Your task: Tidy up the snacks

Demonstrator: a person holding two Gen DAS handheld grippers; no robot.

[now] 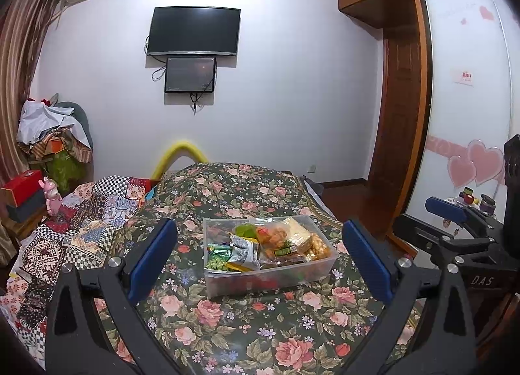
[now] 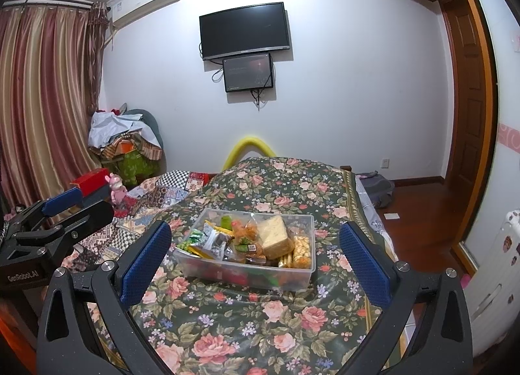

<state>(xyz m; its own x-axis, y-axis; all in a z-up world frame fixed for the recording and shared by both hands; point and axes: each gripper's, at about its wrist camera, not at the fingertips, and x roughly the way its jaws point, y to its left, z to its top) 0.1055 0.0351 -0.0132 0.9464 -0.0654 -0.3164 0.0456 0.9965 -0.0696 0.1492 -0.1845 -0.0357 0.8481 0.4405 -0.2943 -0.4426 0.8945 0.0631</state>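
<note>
Both my grippers hang spread and empty over the floral bedspread (image 1: 208, 336), left gripper (image 1: 260, 258) and right gripper (image 2: 256, 261) framing the clear snack bin (image 2: 302, 280), probably because its packets look already gathered. Only the right wrist view shows the striped curtain (image 2: 42, 88); only the left shows the heart-decorated wardrobe door (image 1: 468, 88).

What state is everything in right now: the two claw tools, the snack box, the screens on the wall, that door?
Left gripper: open, empty, above the bed.
Right gripper: open, empty.
Clear plastic box: lidless, upright on the floral bedspread, full of snack packets.
TV: dark.
Small screen: dimly lit.
Wooden door: open.
</note>
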